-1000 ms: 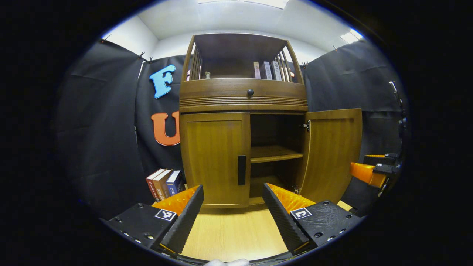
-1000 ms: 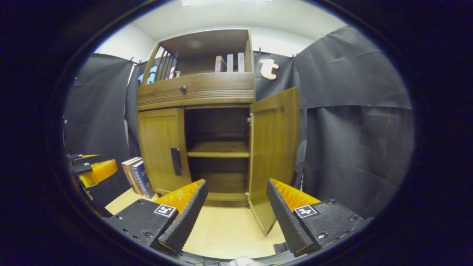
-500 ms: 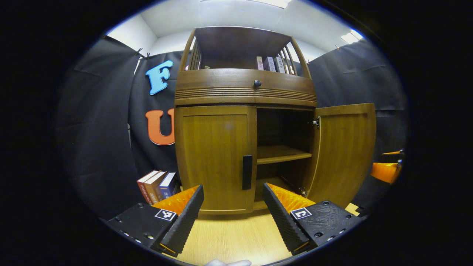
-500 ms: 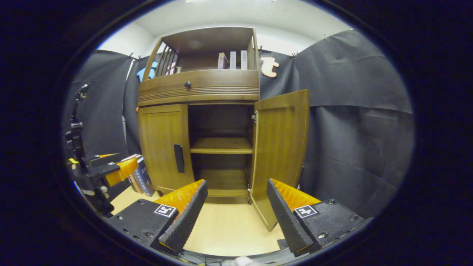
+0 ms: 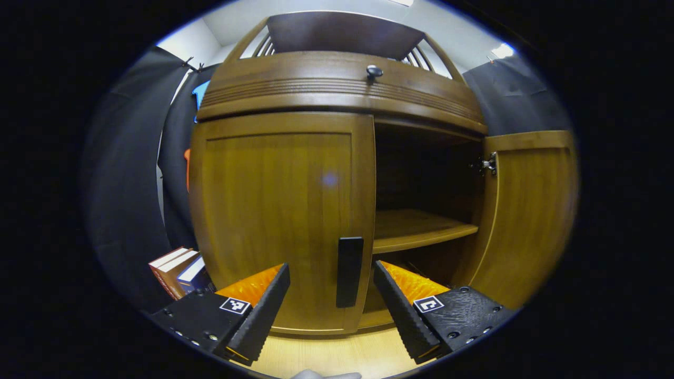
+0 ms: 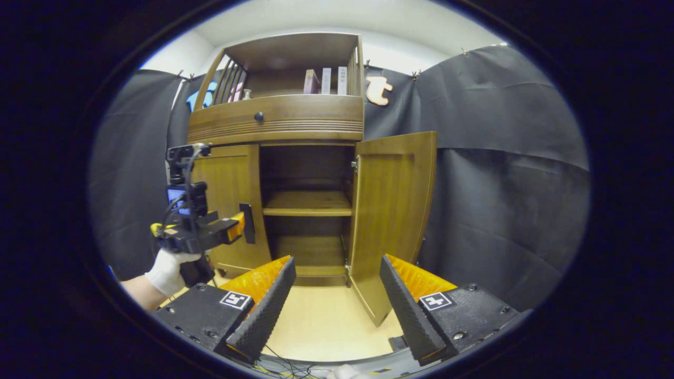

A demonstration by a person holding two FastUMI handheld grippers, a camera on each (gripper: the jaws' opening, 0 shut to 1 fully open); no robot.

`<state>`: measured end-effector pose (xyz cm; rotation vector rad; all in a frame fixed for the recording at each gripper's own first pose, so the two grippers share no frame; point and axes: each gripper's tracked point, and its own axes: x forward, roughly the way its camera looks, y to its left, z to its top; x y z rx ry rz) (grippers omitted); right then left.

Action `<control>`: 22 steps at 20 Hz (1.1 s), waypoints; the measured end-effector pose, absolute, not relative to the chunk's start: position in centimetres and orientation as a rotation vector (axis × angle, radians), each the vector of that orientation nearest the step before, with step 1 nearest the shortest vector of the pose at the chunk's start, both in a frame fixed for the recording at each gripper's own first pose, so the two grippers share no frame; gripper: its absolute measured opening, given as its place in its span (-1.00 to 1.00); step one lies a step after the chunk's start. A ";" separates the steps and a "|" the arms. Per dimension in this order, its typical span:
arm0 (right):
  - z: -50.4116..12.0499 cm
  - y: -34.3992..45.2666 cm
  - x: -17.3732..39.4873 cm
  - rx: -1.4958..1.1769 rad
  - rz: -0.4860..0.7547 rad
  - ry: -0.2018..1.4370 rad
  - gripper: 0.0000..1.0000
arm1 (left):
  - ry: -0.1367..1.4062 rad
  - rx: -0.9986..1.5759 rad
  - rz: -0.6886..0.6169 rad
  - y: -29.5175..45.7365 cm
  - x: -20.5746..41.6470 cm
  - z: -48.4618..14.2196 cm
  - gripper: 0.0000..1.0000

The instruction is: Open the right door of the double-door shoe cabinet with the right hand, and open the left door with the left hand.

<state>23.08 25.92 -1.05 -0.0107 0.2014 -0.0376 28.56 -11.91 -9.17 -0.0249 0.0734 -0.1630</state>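
The wooden shoe cabinet (image 5: 337, 89) looms close in the left gripper view. Its left door (image 5: 279, 210) is closed, with a black vertical handle (image 5: 349, 271) at its right edge. My left gripper (image 5: 330, 267) is open, and the handle appears between its fingers, just ahead of the tips. The right door (image 5: 526, 210) stands swung open. In the right gripper view, my right gripper (image 6: 337, 260) is open and empty, well back from the open right door (image 6: 392, 210). There the left gripper (image 6: 231, 229), held by a gloved hand (image 6: 166, 271), sits at the left door's handle (image 6: 246, 223).
Inside the cabinet is a wooden shelf (image 6: 308, 202). A drawer with a round knob (image 5: 374, 71) runs above the doors. Books (image 5: 176, 266) lean on the floor left of the cabinet, and more books (image 6: 326, 81) stand on the top shelf. Pale floor (image 6: 321, 326) lies in front.
My left gripper has moved forward to the left door's handle, so the cabinet looks much larger. The right door stays open and the right gripper has hardly moved.
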 end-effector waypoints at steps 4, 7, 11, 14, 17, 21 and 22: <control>-1.4 25.5 23.0 -0.013 -0.038 0.225 1.00 | 0.070 -0.014 -0.157 -13.9 31.9 -10.5 0.94; -1.7 24.8 22.6 -0.020 -0.049 0.232 1.00 | 0.082 -0.011 -0.157 -14.4 33.3 -11.5 0.88; -2.1 24.0 22.2 -0.001 -0.057 0.247 1.00 | 0.110 -0.031 -0.179 -15.4 34.5 -12.5 0.39; -2.3 23.8 22.1 0.007 -0.053 0.253 1.00 | 0.097 -0.038 -0.178 -15.2 34.2 -12.4 0.00; -2.3 24.1 21.8 0.009 -0.039 0.250 1.00 | 0.075 -0.036 -0.142 -14.5 34.4 -12.3 -0.26; -2.2 24.7 21.5 0.009 -0.021 0.247 1.00 | 0.101 -0.033 -0.167 -14.3 33.8 -12.4 -0.53; -2.2 24.9 21.5 0.010 -0.017 0.246 1.00 | 0.099 -0.030 -0.176 -14.2 33.4 -12.4 -0.53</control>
